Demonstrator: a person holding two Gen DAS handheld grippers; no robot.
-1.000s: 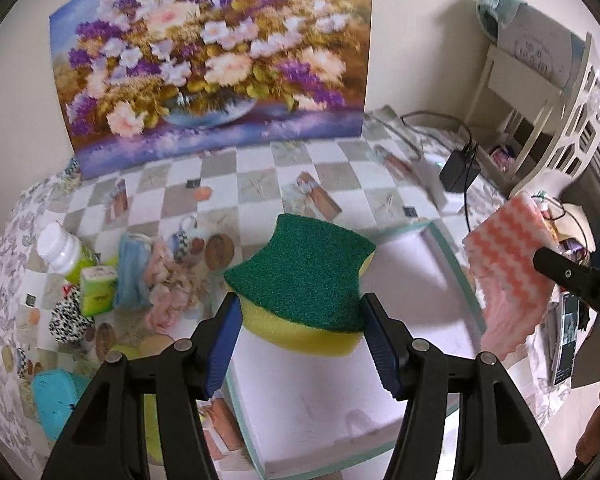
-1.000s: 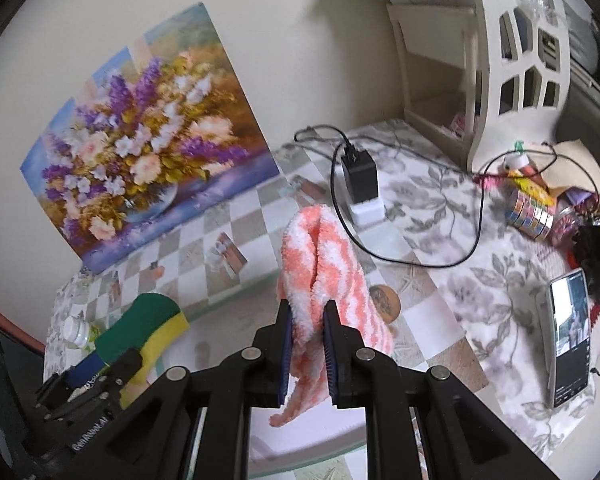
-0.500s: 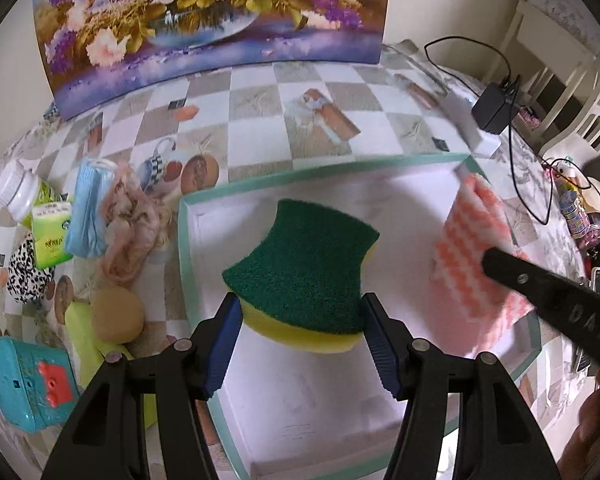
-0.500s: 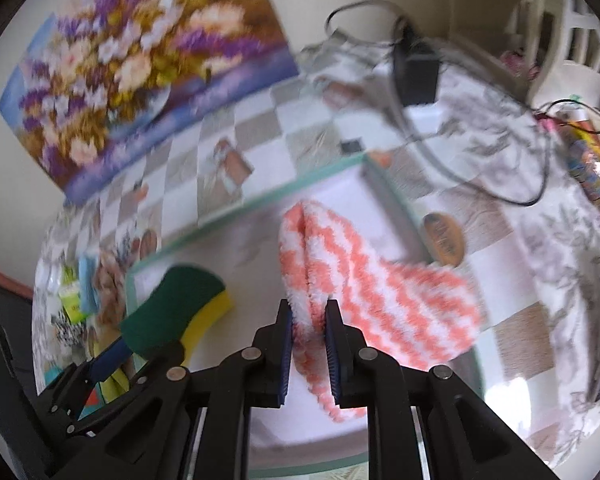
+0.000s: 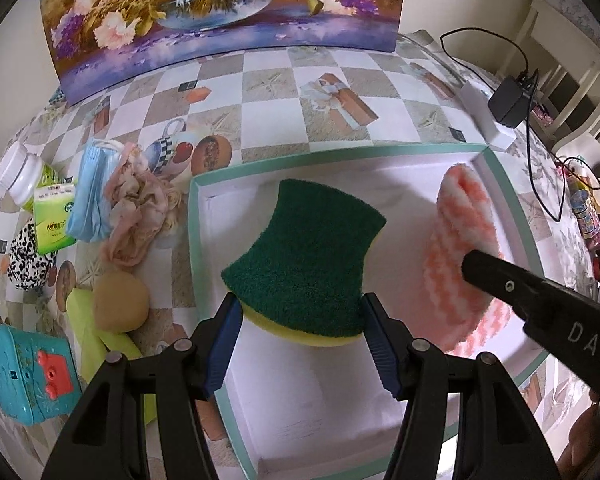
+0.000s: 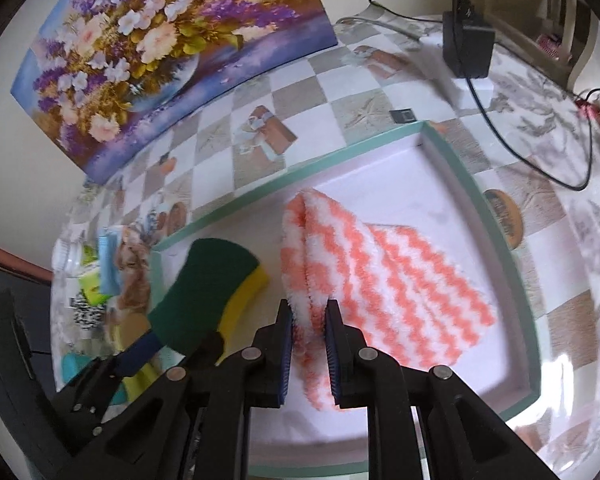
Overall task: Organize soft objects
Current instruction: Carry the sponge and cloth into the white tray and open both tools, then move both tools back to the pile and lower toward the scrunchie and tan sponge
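Note:
My left gripper point(image 5: 302, 316) is shut on a green and yellow sponge point(image 5: 306, 258) and holds it low over the white tray with a teal rim point(image 5: 194, 240). My right gripper point(image 6: 308, 320) is shut on an orange and white zigzag cloth point(image 6: 380, 272), whose free end lies spread on the tray floor point(image 6: 440, 184). The cloth point(image 5: 462, 236) and the right gripper's arm point(image 5: 540, 300) show at the right in the left wrist view. The sponge point(image 6: 204, 280) shows at the left in the right wrist view.
Left of the tray lie a blue face mask point(image 5: 88, 192), a pink crumpled cloth point(image 5: 136, 208), a green tissue pack point(image 5: 52, 216), a white bottle point(image 5: 20, 176), a tan sponge ball point(image 5: 120, 304) and a teal box point(image 5: 28, 376). A black charger point(image 6: 468, 46) with cable and a flower painting point(image 5: 220, 12) stand behind.
Both grippers have come down over the tray with their loads. The cloth's loose end now rests spread on the tray floor. The sponge sits lower over the tray.

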